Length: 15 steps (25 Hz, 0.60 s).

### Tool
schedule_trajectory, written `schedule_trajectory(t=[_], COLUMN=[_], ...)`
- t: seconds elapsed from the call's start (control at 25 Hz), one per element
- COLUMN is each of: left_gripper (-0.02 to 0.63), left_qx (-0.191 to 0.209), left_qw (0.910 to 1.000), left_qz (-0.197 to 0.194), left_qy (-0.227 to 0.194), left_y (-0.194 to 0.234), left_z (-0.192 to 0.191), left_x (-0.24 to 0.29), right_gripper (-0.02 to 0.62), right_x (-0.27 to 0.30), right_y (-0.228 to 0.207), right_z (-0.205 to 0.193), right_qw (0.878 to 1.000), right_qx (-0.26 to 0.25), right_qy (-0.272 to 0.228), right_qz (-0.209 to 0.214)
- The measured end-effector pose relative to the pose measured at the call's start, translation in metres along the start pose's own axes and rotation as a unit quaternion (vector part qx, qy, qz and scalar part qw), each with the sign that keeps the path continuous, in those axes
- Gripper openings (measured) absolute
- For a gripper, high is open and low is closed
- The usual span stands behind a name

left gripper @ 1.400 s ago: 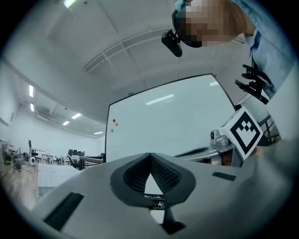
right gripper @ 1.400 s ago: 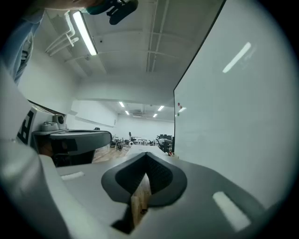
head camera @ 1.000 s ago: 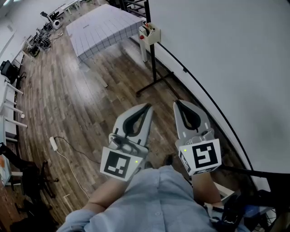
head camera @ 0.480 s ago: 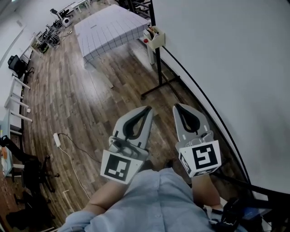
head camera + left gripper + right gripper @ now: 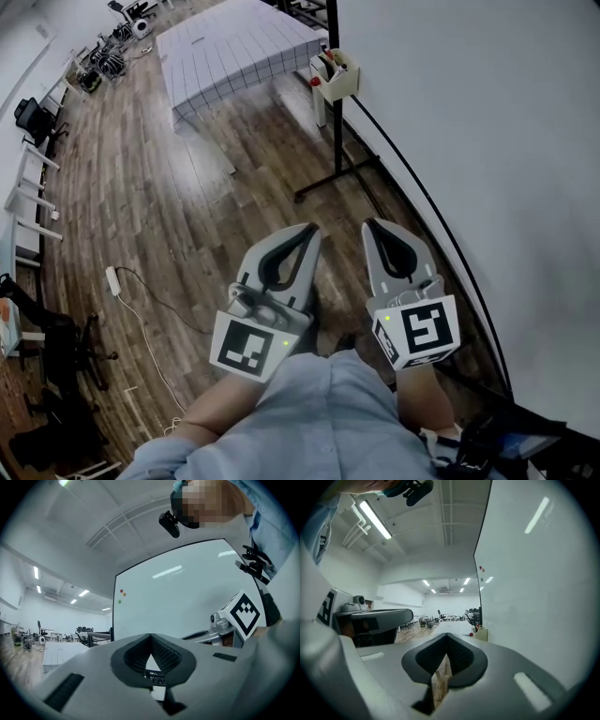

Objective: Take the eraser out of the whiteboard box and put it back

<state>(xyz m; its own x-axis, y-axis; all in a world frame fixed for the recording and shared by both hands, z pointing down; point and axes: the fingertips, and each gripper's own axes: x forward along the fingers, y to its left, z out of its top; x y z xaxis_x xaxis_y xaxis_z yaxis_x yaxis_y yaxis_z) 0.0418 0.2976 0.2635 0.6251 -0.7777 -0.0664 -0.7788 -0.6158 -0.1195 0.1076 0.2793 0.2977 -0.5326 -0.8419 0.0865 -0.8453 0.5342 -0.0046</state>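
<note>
The left tool and the right tool are held level and side by side in front of the person. Both sets of jaws are pressed together, and nothing is pinched in either. The whiteboard box is fixed at the near edge of the whiteboard, beside the black post of the stand, above the wooden floor. It lies well apart from both tools, straight ahead along the line in which they point. Its open top faces upward and small items stand up out of it. The eraser cannot be singled out among them at this range and is judged to be inside the box. In the right gripper view the box is seen just to the right of that tool's jaw line. In the left gripper view it is not made out. The right tool, being on the whiteboard side, is therefore judged the nearer and better aligned. The approach is judged not yet complete. A forward advance along the board is required, and the jaws must be spread before any reach into the box is made from above.
</note>
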Motion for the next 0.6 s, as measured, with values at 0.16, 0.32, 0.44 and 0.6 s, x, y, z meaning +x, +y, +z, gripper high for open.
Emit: schedule_trajectory(t=[0.16, 0.32, 0.44, 0.6], left_gripper=[-0.002, -0.002, -0.002, -0.002], left_qx=[-0.008, -0.015, -0.016, -0.015], left_qw=[0.9999, 0.9996, 0.9993, 0.9987], left_qz=[-0.004, -0.013, -0.018, -0.024], left_qy=[-0.008, -0.017, -0.029, -0.043], left_y=[0.038, 0.079, 0.109, 0.144], left_z=[-0.005, -0.009, -0.007, -0.001], left_x=[0.023, 0.045, 0.059, 0.072], right_gripper=[0.002, 0.002, 0.002, 0.002], right_x=[0.043, 0.091, 0.123, 0.156], right_y=[-0.009, -0.017, -0.023, -0.025], right_z=[0.006, 0.015, 0.025, 0.043], right_qw=[1.000, 1.000, 1.000, 0.999], right_qx=[-0.010, -0.010, -0.014, -0.028], right_qy=[0.005, 0.003, -0.001, -0.008], right_qz=[-0.006, -0.013, -0.021, -0.033])
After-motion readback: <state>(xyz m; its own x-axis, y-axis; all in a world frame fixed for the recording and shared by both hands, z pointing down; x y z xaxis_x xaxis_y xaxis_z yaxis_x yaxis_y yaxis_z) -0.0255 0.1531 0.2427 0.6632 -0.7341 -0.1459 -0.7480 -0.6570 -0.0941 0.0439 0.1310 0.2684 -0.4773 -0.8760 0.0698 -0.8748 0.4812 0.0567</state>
